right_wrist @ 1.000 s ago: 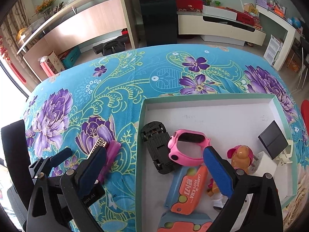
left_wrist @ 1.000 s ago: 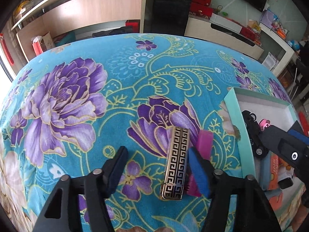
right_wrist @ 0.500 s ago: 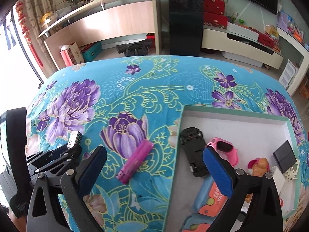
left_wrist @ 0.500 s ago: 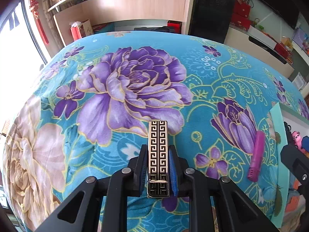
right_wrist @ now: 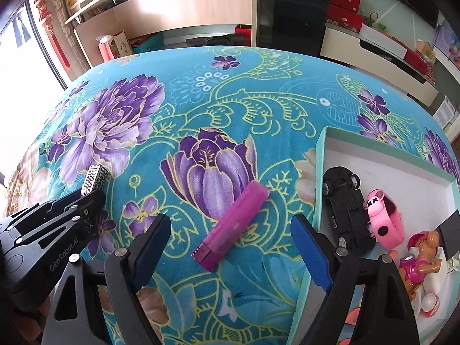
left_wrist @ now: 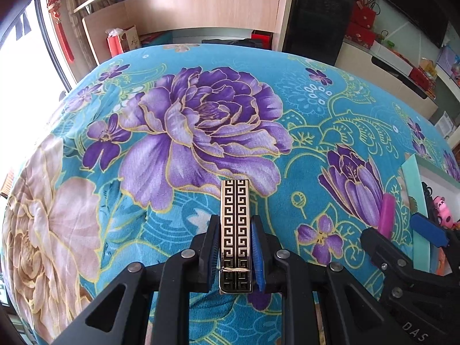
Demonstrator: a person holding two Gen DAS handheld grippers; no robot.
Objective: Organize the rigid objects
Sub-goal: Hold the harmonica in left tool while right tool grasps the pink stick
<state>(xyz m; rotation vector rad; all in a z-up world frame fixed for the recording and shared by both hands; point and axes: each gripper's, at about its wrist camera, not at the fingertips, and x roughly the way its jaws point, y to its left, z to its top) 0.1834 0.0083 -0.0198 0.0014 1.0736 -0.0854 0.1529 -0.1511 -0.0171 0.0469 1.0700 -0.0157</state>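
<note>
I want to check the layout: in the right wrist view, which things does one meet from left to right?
Patterned case in the left gripper → pink lighter on the cloth → black toy car → pink watch → toy pup figure, the last three inside the tray.

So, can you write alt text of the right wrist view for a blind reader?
The right tool hangs open over a pink lighter lying on the flowered cloth, its jaws just closing around it without touching. Right: a white tray of toys. Left: the left tool grips a patterned lighter.
</note>
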